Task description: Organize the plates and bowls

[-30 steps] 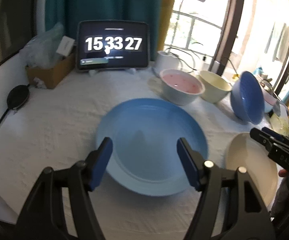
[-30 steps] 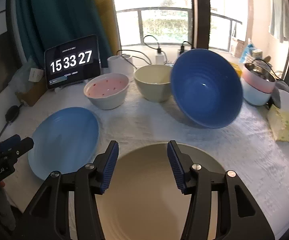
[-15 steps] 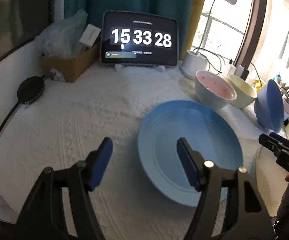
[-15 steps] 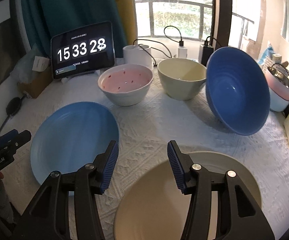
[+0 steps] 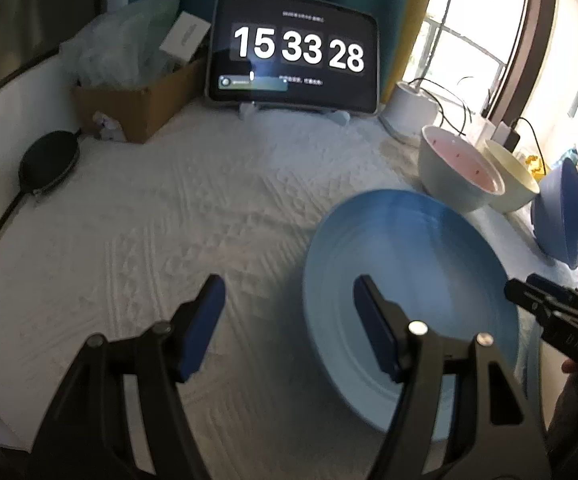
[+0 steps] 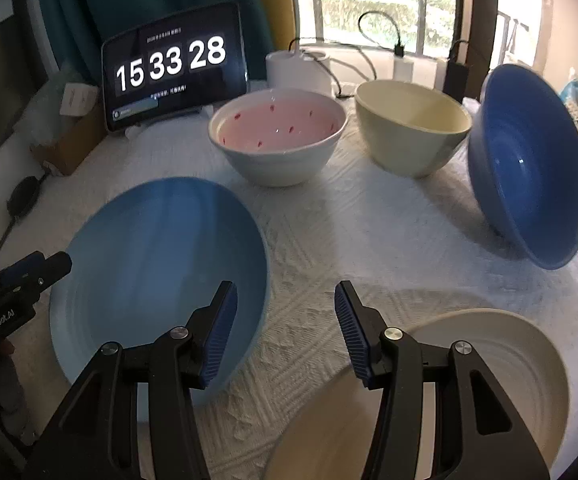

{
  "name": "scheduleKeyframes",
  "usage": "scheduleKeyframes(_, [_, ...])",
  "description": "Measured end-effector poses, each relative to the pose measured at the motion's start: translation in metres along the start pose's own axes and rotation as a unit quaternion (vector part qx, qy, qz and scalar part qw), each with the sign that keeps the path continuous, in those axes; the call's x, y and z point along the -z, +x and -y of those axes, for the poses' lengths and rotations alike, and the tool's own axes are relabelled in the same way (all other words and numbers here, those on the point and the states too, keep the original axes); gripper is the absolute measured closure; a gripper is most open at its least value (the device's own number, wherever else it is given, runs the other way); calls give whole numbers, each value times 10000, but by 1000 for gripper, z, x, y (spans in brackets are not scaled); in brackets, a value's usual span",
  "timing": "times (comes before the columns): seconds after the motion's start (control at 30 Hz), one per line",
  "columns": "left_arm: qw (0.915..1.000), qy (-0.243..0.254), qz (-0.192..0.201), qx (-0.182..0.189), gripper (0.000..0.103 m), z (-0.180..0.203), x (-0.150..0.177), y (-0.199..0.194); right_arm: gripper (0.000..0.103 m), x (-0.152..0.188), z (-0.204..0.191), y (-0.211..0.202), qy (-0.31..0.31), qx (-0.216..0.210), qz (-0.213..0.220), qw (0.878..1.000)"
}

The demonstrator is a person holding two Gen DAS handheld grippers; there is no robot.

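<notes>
A light blue plate point(image 5: 409, 276) point(image 6: 157, 264) lies flat on the white cloth. My left gripper point(image 5: 289, 320) is open and empty, low over the plate's left rim: one finger above the plate, the other above bare cloth. My right gripper point(image 6: 285, 320) is also open and empty. It hovers over the cloth between the blue plate and a cream plate point(image 6: 469, 380) at lower right. Behind stand a white bowl with a pink inside point(image 6: 277, 140), a cream bowl point(image 6: 413, 128) and a dark blue bowl point(image 6: 529, 168) tipped on its side. Each gripper shows at the edge of the other's view.
A tablet clock point(image 5: 293, 52) stands at the back with a cardboard box point(image 5: 137, 104) of bags to its left. A black round device point(image 5: 47, 164) with a cable lies at the left table edge. A white cylinder point(image 6: 297, 68), chargers and cables sit by the window.
Both grippers moved left and sank. The left one went from over the blue plate's middle to its left rim. The right one left the cream plate for the gap between the plates.
</notes>
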State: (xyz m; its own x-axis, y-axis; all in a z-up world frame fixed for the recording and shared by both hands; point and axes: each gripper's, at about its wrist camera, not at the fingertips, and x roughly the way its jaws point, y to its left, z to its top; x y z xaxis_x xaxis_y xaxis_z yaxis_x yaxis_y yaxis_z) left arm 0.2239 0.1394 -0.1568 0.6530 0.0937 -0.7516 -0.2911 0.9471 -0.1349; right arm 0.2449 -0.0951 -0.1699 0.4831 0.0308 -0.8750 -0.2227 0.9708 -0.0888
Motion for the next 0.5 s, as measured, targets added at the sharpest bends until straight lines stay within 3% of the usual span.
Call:
scheduleKeyframes(0.27, [9992, 112, -372, 32, 35, 7, 0, 25, 49, -6, 2, 18, 87, -109, -377, 9992])
scheduleKeyframes(0.43, [9988, 376, -305, -20, 35, 16, 3, 26, 50, -7, -1, 28, 18, -219, -559, 9982])
scheduleKeyframes(0.5, [9985, 479, -274, 1, 36, 19, 4, 27, 55, -7, -2, 31, -21, -240, -608, 9979])
